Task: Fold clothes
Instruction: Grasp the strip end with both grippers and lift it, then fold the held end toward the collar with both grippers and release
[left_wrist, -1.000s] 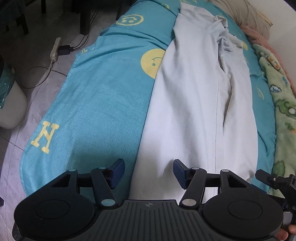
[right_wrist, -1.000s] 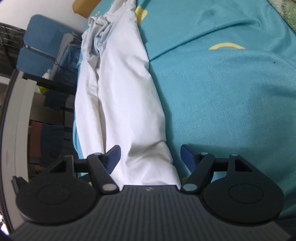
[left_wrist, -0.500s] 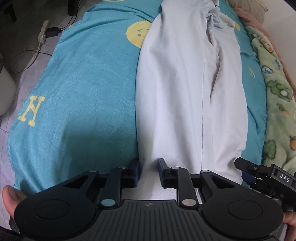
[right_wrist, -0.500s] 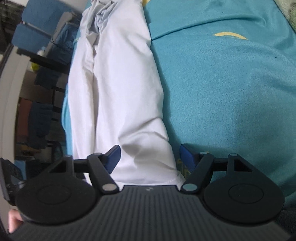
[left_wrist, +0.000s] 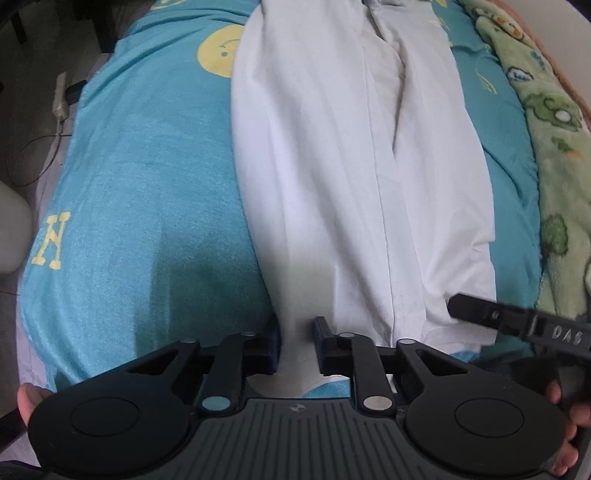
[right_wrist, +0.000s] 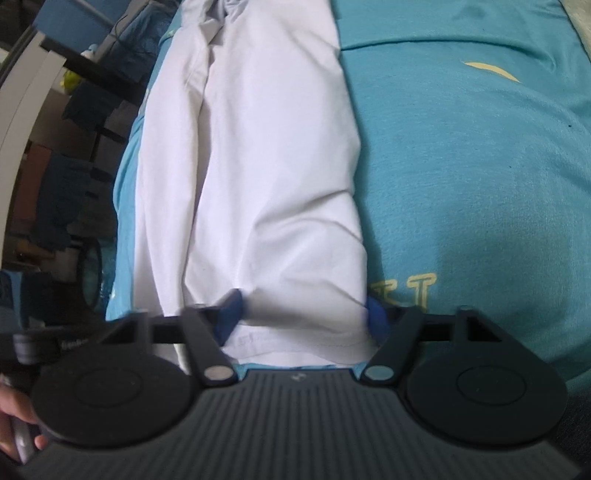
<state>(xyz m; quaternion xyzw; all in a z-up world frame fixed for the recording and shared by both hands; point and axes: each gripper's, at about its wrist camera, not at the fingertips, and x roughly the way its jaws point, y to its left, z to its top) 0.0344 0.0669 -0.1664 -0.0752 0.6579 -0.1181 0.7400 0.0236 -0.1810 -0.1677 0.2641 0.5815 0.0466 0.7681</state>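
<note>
White garment (left_wrist: 351, 177) laid lengthwise on teal bedspread (left_wrist: 147, 184), near hem pinched in left gripper (left_wrist: 297, 345), right gripper (right_wrist: 303, 314) spread wide astride hem corner, fingers touching cloth, green blanket (left_wrist: 554, 147) alongside.

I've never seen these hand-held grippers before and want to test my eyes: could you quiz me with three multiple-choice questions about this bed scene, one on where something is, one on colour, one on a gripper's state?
1. The long white cotton garment lies:
A) on the teal bedspread
B) on the floor
C) on a chair

2. The smiley face print is:
A) red
B) yellow
C) black

3. The left gripper is:
A) wide open, holding nothing
B) shut on the garment's hem
C) out of view

Answers: 1 A, the teal bedspread shows on both sides of it. 2 B, it is a yellow circle. 3 B, white cloth is pinched between its fingers.
</note>
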